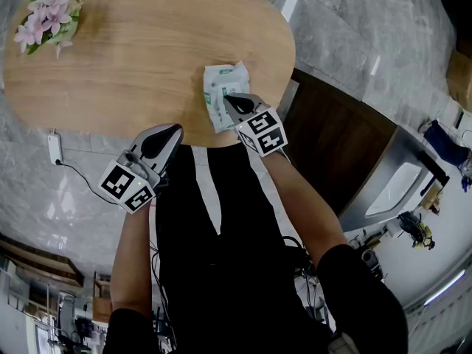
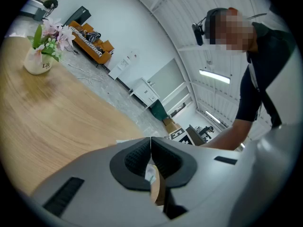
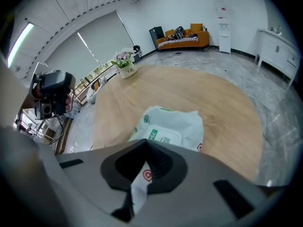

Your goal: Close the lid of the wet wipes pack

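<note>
The wet wipes pack (image 1: 223,87), white with green print, lies near the front right edge of the oval wooden table (image 1: 140,57). In the right gripper view its lid (image 3: 166,136) looks flat against the pack (image 3: 173,124). My right gripper (image 1: 228,99) hovers over the pack's near end with its jaws shut tip to tip (image 3: 144,142); a strip of the pack shows through the gap behind the tips. My left gripper (image 1: 175,129) sits off the table's front edge, close to my body, also shut (image 2: 150,139) with nothing gripped.
A vase of pink flowers (image 1: 46,17) stands at the table's far left. A power strip (image 1: 54,147) lies on the marble floor, and a dark cabinet (image 1: 332,146) is on the right. A camera on a tripod (image 3: 51,96) stands beside the table.
</note>
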The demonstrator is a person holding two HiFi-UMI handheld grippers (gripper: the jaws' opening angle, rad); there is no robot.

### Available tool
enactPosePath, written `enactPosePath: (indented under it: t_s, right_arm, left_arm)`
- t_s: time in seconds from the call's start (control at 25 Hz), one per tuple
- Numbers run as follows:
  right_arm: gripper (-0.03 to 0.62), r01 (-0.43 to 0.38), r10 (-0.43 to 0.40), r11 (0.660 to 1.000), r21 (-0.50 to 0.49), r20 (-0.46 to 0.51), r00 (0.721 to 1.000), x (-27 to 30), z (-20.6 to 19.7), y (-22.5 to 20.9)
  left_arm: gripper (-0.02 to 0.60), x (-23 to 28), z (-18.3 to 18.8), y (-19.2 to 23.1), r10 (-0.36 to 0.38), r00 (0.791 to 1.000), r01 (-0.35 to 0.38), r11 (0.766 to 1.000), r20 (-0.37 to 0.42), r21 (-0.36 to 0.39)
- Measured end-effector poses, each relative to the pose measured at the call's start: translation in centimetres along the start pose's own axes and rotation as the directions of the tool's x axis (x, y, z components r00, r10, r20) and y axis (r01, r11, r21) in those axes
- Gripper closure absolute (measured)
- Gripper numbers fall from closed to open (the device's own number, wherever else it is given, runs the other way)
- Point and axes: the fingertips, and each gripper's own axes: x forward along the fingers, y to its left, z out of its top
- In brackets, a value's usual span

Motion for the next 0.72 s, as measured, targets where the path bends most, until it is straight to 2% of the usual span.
enactPosePath:
  t_s: [0.32, 0.52, 0.72]
  right_arm:
    - [0.583, -0.028, 0.028, 0.999, -0.018, 0.018, 0.999, -1.3, 0.7, 1.0]
    - [0.583, -0.026, 0.029, 0.999, -0.027, 0.094, 0.995, -5.0, 3.6, 2.0]
    - [0.583, -0.032, 0.040, 0.998, -0.049, 0.168, 0.985, -10.7, 7.7, 3.6]
  left_arm:
    - [0.565, -0.4, 1.2, -1.5, -0.007, 1.000, 0.007, 0.999, 0.012, 0.034]
    - [0.565, -0.7, 3.0, -3.6, -0.003, 1.000, 0.001, 0.997, 0.022, 0.071]
    - [0.565, -1.0, 6.6, -7.5, -0.013, 0.998, 0.006, 0.993, 0.058, 0.120]
